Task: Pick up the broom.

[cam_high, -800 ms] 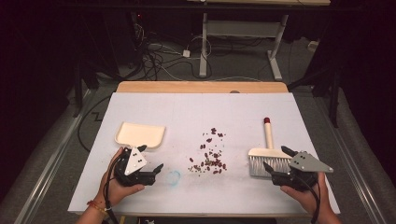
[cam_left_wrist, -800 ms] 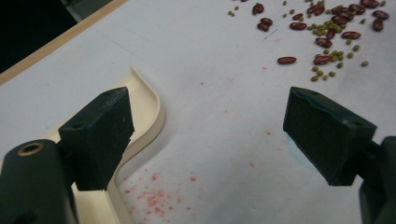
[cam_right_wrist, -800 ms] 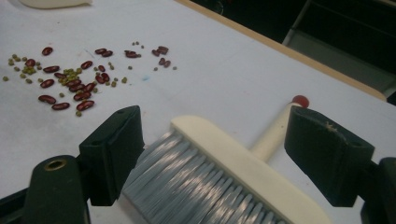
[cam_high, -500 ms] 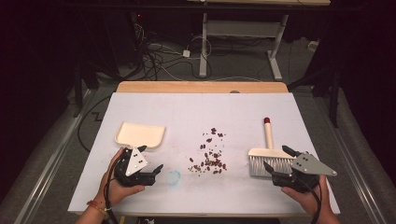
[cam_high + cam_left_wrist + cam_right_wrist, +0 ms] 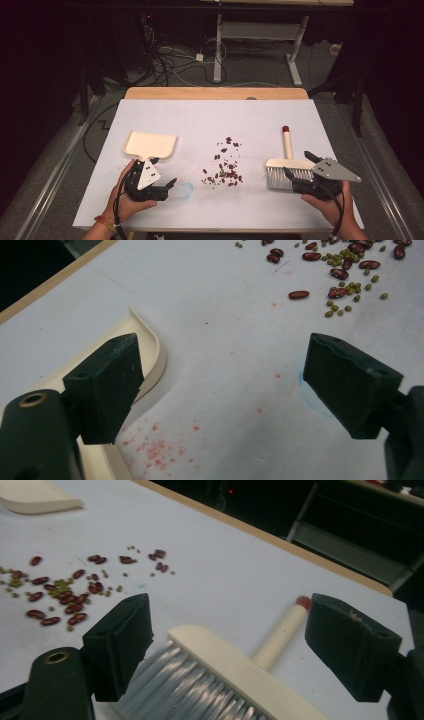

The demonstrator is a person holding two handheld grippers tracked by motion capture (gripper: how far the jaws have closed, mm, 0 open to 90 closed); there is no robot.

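Observation:
A cream dustpan [image 5: 150, 144] lies on the white table at the left, its handle toward my left gripper [image 5: 165, 172]. That gripper is open just beside the handle; its own view has the dustpan's edge [image 5: 147, 347] by the left jaw and nothing between the jaws. Red and green beans [image 5: 225, 167] are scattered in the middle. A cream brush [image 5: 286, 162] with a red-tipped handle lies at the right. My right gripper [image 5: 298, 165] is open at the brush's bristle end. In its view, the brush head [image 5: 225, 677] lies between the spread jaws, untouched.
The table [image 5: 210, 120] has a wooden strip [image 5: 215, 93] along its far edge. A faint blue mark [image 5: 186, 189] sits right of the left gripper. Pink stains [image 5: 160, 447] speckle the surface near the dustpan. Cables and desk legs stand on the floor beyond.

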